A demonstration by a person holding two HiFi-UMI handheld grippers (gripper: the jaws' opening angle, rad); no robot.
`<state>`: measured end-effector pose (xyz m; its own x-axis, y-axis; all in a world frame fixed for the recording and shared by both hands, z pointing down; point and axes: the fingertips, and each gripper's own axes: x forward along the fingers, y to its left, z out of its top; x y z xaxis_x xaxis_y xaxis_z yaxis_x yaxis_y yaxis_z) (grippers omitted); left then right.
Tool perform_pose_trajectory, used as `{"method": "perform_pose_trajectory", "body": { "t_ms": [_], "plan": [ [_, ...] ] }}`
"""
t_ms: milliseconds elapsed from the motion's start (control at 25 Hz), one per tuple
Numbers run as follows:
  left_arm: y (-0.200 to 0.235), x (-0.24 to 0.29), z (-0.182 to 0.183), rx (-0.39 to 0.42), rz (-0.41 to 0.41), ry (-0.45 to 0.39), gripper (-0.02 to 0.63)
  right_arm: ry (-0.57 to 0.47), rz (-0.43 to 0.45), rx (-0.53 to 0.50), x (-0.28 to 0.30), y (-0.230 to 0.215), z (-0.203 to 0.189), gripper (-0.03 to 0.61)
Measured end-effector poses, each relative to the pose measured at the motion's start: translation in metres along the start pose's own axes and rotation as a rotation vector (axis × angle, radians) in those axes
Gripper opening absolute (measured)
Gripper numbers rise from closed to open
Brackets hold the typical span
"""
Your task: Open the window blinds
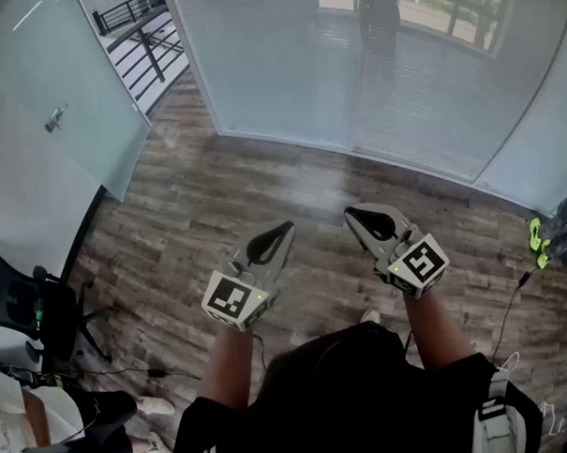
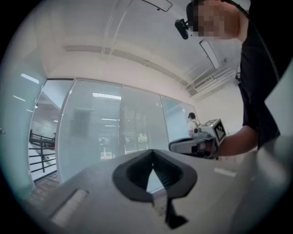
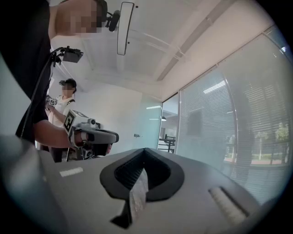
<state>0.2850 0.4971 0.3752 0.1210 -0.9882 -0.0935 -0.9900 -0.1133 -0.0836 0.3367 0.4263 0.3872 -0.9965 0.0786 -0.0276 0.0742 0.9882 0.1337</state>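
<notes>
Well short of the blinds, the left claw and right claw are held level, both fully closed on nothing. The blinds hang lowered across the window. No pull for them can be made out; slats could be bent if closed jaws were pushed in.

L gripper jaws together, empty, facing lowered window blinds; R gripper at right.

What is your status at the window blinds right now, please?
Left gripper and right gripper both shut, empty, held level. White slatted window blinds lowered, untouched, ahead across brown wooden floor. Nothing in the way.
</notes>
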Motion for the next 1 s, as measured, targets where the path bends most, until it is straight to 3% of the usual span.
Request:
{"method": "perform_pose_trajectory", "body": {
  "t_ms": [280, 560, 760, 1000],
  "plan": [
    [0.010, -0.006, -0.008, 0.022, 0.012, -0.035, 0.005, -0.007, 0.006, -0.007, 0.004, 0.004, 0.004, 0.005],
    [0.003, -0.002, 0.002, 0.017, 0.002, -0.014, 0.005, -0.013, 0.010, 0.001, 0.006, 0.005, 0.005, 0.005],
    [0.008, -0.008, -0.007, 0.023, 0.010, -0.031, 0.005, -0.070, 0.014, 0.081, 0.009, 0.003, 0.011, 0.006],
    [0.003, -0.007, -0.005, 0.012, 0.000, -0.006, 0.005, -0.038, 0.035, 0.046, 0.009, 0.009, 0.006, 0.006]
  ]
}}
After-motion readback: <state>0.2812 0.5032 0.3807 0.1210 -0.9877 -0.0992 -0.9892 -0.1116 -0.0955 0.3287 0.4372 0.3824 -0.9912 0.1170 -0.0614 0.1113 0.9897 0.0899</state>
